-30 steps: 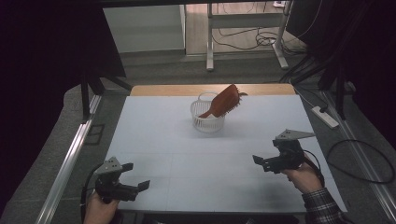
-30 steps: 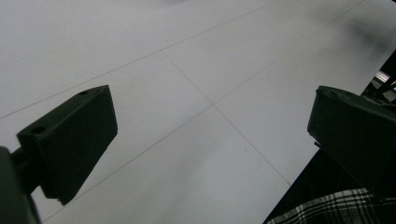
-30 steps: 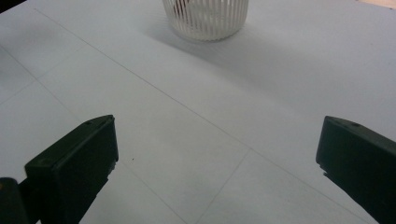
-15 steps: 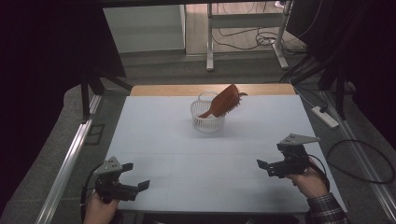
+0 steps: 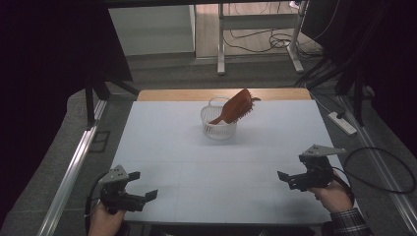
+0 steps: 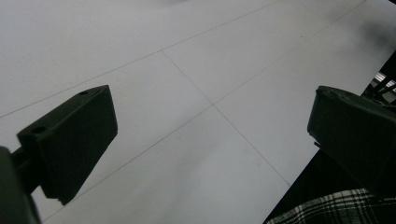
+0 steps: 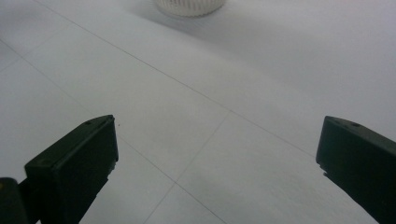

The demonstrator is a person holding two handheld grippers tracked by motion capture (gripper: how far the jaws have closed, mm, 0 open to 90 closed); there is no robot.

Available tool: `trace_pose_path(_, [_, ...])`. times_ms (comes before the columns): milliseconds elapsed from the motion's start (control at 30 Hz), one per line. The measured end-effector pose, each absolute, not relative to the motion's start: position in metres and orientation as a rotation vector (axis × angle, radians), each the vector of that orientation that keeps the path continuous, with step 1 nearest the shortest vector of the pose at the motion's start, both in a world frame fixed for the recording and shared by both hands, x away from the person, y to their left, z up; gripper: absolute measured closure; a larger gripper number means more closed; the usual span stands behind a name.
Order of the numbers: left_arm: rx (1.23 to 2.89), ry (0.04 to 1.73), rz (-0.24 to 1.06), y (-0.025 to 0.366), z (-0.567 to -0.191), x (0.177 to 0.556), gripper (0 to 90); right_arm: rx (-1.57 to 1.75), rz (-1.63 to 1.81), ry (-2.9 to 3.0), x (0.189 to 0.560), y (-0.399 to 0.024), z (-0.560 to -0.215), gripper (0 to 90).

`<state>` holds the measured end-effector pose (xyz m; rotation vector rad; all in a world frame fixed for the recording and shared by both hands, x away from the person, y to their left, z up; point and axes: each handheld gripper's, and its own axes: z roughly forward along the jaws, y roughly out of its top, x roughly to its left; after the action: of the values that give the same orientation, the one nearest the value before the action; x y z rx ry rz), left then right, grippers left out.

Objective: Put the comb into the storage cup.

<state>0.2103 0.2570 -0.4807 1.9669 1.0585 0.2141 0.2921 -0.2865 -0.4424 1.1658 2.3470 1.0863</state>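
A white ribbed basket (image 5: pixel 219 122) stands at the far middle of the white table (image 5: pixel 177 152), with a brown hairbrush (image 5: pixel 236 107) leaning out of it to the right. My left gripper (image 5: pixel 143 186) hovers at the near left corner, open, jaws wide apart with nothing between them. At the near right my right gripper (image 5: pixel 289 178) is open and empty too, well short of the basket. The right gripper view catches the basket's base (image 7: pixel 189 6) at its top edge, beyond my open right gripper (image 7: pixel 217 163). In the left gripper view my left gripper (image 6: pixel 210 135) spans bare table.
A plaid sleeve (image 6: pixel 327 210) lies beyond the table's near edge in the left gripper view. A wooden strip (image 5: pixel 167 95) borders the table's far side. A metal rail (image 5: pixel 74 167) runs along the left, and a power strip (image 5: pixel 342 123) lies on the floor at right.
My right gripper has drawn back toward the near right edge of the table, away from the basket. The left gripper has held still.
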Motion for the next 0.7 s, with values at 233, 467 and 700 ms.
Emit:
trace_pose_path(233, [1.964, 1.060, 0.213, 0.257, -0.481, 0.210, 1.5, 1.192, 1.080, 2.331, 0.288, -0.297, -0.444, 0.0])
trace_pose_path(467, [1.964, 1.061, 0.213, 0.257, -0.481, 0.210, 1.5, 1.212, 1.065, 2.316, 0.283, -0.305, -0.446, 0.0])
trace_pose_path(700, [1.962, 1.064, 0.212, 0.257, -0.481, 0.210, 1.5, 1.231, 1.052, 2.308, 0.277, -0.310, -0.447, 0.0])
